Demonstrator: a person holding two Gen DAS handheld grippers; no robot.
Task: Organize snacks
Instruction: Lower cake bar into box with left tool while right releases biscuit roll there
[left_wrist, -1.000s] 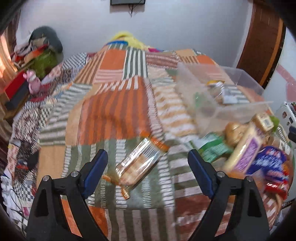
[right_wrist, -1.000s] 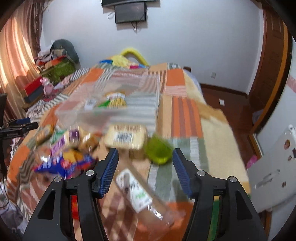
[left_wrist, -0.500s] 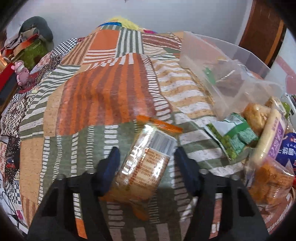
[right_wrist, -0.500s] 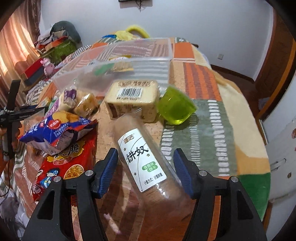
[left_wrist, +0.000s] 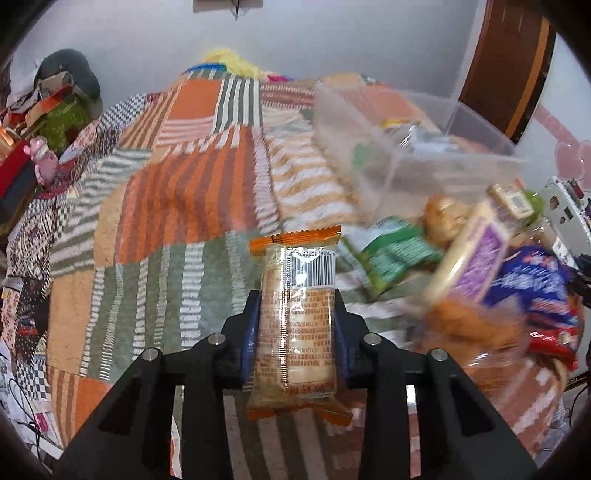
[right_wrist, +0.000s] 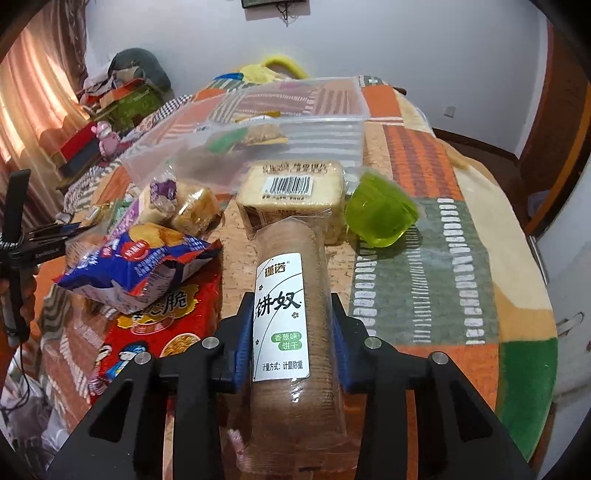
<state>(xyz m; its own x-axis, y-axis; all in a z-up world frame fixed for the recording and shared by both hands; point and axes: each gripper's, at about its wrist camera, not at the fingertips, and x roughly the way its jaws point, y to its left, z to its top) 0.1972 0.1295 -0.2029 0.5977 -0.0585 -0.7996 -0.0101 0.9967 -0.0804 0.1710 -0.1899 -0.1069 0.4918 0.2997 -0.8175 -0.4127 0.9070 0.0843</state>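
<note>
On the patchwork blanket (left_wrist: 177, 192), short of the clear plastic bin (right_wrist: 295, 110), both grippers tilt downward. The left gripper (left_wrist: 295, 325), jaws just closed, pinches an orange-edged cracker packet (left_wrist: 297, 317). The right gripper (right_wrist: 293, 332) squeezes a clear biscuit tube (right_wrist: 288, 314) beside the snack pile.

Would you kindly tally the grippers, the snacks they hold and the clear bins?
Grippers: 2, left gripper, jaws just closing on its pack, and right gripper
Held snacks: 2, biscuit pack and cracker tube
Clear bins: 1
Total: 5
</note>
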